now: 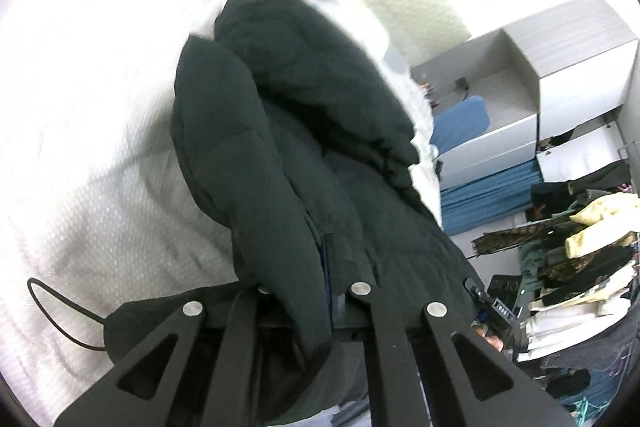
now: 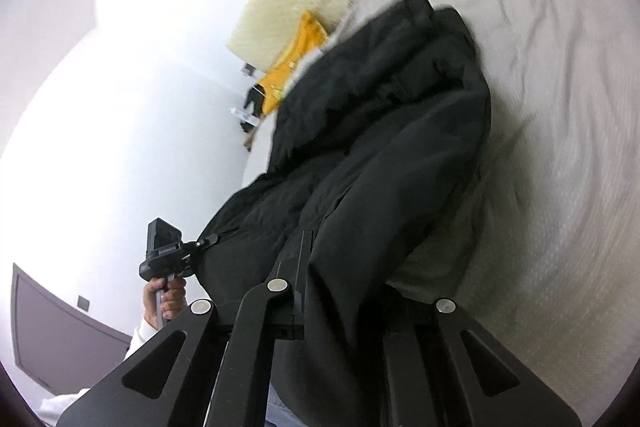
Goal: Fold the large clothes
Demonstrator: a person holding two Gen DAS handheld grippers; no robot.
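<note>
We've got the bulky black padded jacket (image 1: 304,131) lifted at one end, the rest of it trailing down onto the white textured bedspread (image 1: 88,155) of the bed. Our left gripper (image 1: 312,291) is pinching a thick roll of the jacket's edge, cloth bunched between its fingers. Our right gripper (image 2: 344,291) is pinching the jacket (image 2: 372,131) too, fabric spilling over one finger and hiding the other. Both views are motion-blurred, so seams and zip are hard to read.

This thing looks soft, puffy and fairly heavy for cloth, with a smooth shell that we'd judge slippery. It should sag and slump rather than hold a crease. Best hold, we reckon, is along a hem or side seam (where layers stack thick), grips well apart so the panel hangs flat.

Off the bed's side sits a heap of mixed clothes (image 1: 576,251).
</note>
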